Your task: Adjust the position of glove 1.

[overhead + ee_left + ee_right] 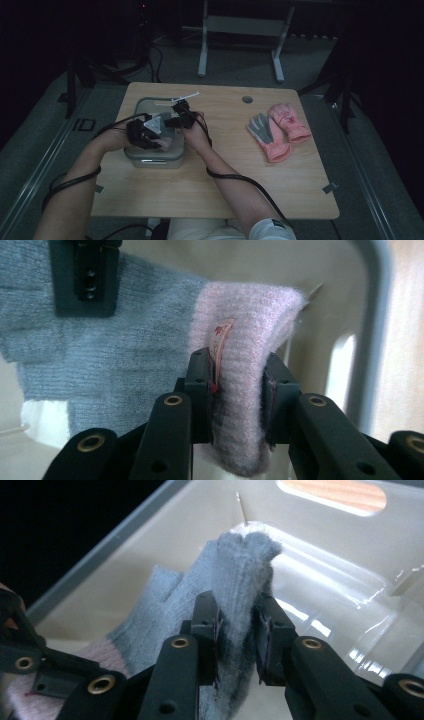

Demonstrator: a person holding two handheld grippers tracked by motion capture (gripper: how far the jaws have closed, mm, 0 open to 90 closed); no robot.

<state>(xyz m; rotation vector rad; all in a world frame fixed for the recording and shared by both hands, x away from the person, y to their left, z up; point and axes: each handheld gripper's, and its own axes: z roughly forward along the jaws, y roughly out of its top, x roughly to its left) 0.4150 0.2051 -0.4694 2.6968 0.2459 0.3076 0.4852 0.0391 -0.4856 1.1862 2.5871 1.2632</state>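
A knit glove with a grey hand part and a pink cuff hangs between both grippers over a clear plastic bin (pixel 153 159). My left gripper (pixel 235 400) is shut on the pink cuff (pixel 245 335), beside a small sewn-in label. My right gripper (pixel 237 635) is shut on the grey finger end (pixel 240 565) of the same glove. In the high view the left gripper (pixel 145 132) and right gripper (pixel 179 116) sit close together above the bin, on the left half of the wooden table (pixel 215 185). The bin's pale floor (pixel 320 580) lies just below the glove.
A pair of pink and grey ski gloves (pixel 278 130) lies on the right half of the table. A round cable hole (pixel 247 99) is in the tabletop near the far edge. A white stand (pixel 240 30) rises on the floor beyond the table.
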